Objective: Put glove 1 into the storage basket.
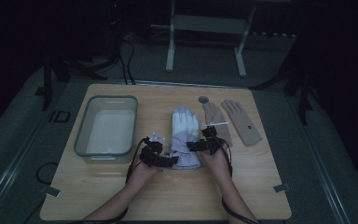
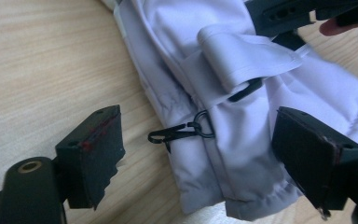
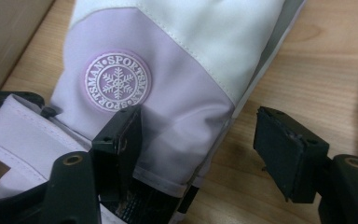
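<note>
Grippers (image 1: 185, 151) flank white glove (image 1: 184, 126); tray (image 1: 106, 128) left, tan gloves (image 1: 240, 121) right.

High view: above the person's side, facing forward and down over the whole table (image 1: 121, 196);
Gripper views: close, along their jaws;
Shared: white ski glove (image 1: 185, 135) (image 2: 242, 116) (image 3: 177, 60).

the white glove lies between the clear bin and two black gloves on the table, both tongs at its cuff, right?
Not quite: the high view shows the two gloves are tan, not black. The white glove does lie between them and the clear bin, with the left tongs and right tongs at its cuff.
</note>
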Available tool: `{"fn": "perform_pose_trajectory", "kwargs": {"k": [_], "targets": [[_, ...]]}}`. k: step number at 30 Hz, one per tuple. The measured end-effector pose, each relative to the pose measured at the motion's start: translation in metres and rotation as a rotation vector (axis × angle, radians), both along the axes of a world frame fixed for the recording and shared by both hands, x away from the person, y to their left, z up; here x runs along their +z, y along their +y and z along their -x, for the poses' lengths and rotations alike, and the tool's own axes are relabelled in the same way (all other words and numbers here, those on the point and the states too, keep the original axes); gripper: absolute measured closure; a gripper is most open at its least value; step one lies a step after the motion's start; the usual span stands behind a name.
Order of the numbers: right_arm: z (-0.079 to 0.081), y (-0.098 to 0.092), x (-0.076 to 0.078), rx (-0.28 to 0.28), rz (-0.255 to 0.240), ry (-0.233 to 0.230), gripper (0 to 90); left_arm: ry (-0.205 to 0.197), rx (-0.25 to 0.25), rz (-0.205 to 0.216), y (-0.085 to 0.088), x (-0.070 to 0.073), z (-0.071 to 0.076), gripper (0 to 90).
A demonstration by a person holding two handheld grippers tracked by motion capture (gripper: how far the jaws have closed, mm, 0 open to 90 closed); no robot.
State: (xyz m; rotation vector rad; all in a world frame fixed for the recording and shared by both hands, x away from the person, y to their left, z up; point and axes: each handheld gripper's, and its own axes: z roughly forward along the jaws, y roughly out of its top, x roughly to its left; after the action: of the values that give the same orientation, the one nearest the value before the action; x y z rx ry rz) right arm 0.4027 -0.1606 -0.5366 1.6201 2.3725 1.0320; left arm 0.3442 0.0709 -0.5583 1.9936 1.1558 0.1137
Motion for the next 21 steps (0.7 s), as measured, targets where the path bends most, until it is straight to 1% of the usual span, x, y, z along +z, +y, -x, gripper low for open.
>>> {"fn": "perform_pose_trajectory", "kwargs": {"k": [1,3,4,5,6,7,9,11,12,13,14,16,17,19,20,21], "targets": [[-0.001,0.0,-0.001,0.0,-0.014,0.024,35.5,0.005,-0.007,0.005,0.0,-0.002,0.0,17.1],[-0.003,0.0,-0.004,0.01,-0.032,0.05,36.7,0.03,-0.027,0.028,0.0,-0.006,-0.001,18.6],[-0.003,0.0,-0.005,0.017,-0.04,0.057,37.5,0.042,-0.048,0.049,0.001,-0.007,-0.002,23.5],[-0.004,0.0,-0.007,0.022,-0.06,0.07,39.0,0.048,-0.064,0.066,0.002,-0.007,-0.001,30.0],[-0.006,-0.001,-0.009,0.034,-0.076,0.075,41.4,0.045,-0.066,0.063,0.002,-0.007,-0.001,33.0],[-0.006,-0.001,-0.01,0.049,-0.098,0.083,46.4,0.049,-0.073,0.068,0.002,-0.007,-0.001,35.2],[-0.007,-0.003,-0.013,0.066,-0.134,0.088,51.5,0.051,-0.078,0.073,0.003,-0.008,-0.001,40.8],[-0.007,-0.002,-0.014,0.076,-0.147,0.092,55.6,0.046,-0.088,0.068,0.003,-0.008,-0.001,45.4],[-0.007,-0.002,-0.014,0.076,-0.155,0.096,57.6,0.045,-0.089,0.066,0.003,-0.007,0.0,49.6],[-0.007,-0.002,-0.014,0.079,-0.155,0.093,60.6,0.044,-0.091,0.065,0.003,-0.007,0.0,52.8],[-0.006,-0.001,-0.013,0.077,-0.158,0.097,64.5,0.036,-0.097,0.053,0.002,-0.005,0.001,57.2],[-0.005,0.002,-0.011,0.082,-0.139,0.085,68.9,0.034,-0.096,0.046,0.002,-0.003,0.002,63.5],[-0.004,0.002,-0.01,0.08,-0.131,0.082,70.8,0.034,-0.096,0.043,0.002,-0.003,0.002,65.8],[-0.003,0.003,-0.008,0.077,-0.121,0.077,73.3,0.023,-0.095,0.031,0.0,-0.001,0.003,68.9],[-0.003,0.003,-0.007,0.074,-0.123,0.076,74.2,0.018,-0.104,0.021,0.0,0.001,0.003,70.0],[-0.003,0.003,-0.005,0.074,-0.118,0.074,74.9,0.019,-0.105,0.021,-0.001,0.002,0.003,70.6]]}}
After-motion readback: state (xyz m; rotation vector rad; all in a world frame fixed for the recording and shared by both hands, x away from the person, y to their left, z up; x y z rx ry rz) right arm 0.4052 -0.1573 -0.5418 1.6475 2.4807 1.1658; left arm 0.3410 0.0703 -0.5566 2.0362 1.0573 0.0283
